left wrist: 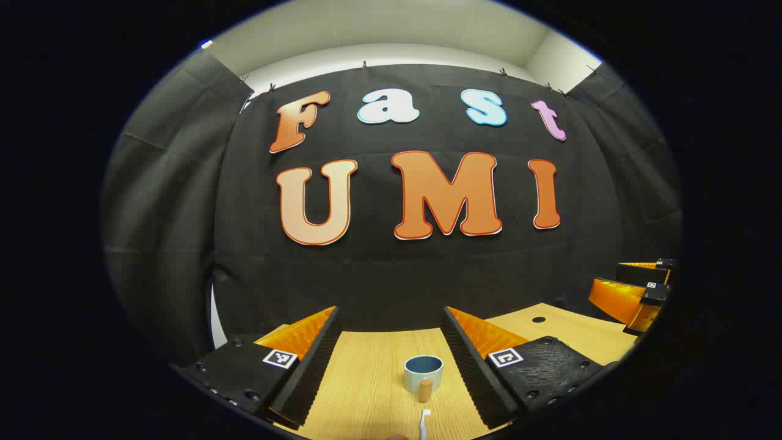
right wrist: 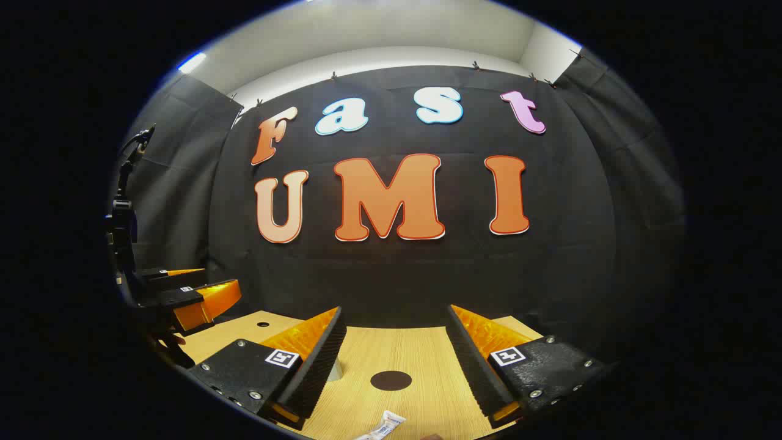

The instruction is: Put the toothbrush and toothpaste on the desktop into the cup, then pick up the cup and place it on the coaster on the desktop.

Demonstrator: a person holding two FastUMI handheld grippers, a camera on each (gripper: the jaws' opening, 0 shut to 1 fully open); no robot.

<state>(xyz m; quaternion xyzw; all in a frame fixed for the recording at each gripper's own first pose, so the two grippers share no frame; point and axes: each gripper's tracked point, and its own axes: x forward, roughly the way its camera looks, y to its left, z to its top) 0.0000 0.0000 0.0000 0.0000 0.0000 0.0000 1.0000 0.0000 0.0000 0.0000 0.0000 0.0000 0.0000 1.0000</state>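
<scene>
The left black-and-orange two-finger gripper [left wrist: 391,366] is held above the table with its ribbed fingers spread wide apart, holding nothing. The right black-and-orange two-finger gripper [right wrist: 394,366] is also wide open and empty, level beside it.

Black cloth wall [left wrist: 391,269], pale wooden desktop [right wrist: 421,354], white ceiling [left wrist: 379,30], perhaps a lamp [right wrist: 192,62]

Your wooden desktop [left wrist: 366,391] carries the blue cup [left wrist: 423,372], a toothbrush [left wrist: 424,423] before it, the dark coaster [right wrist: 391,380] and toothpaste [right wrist: 383,426].
</scene>
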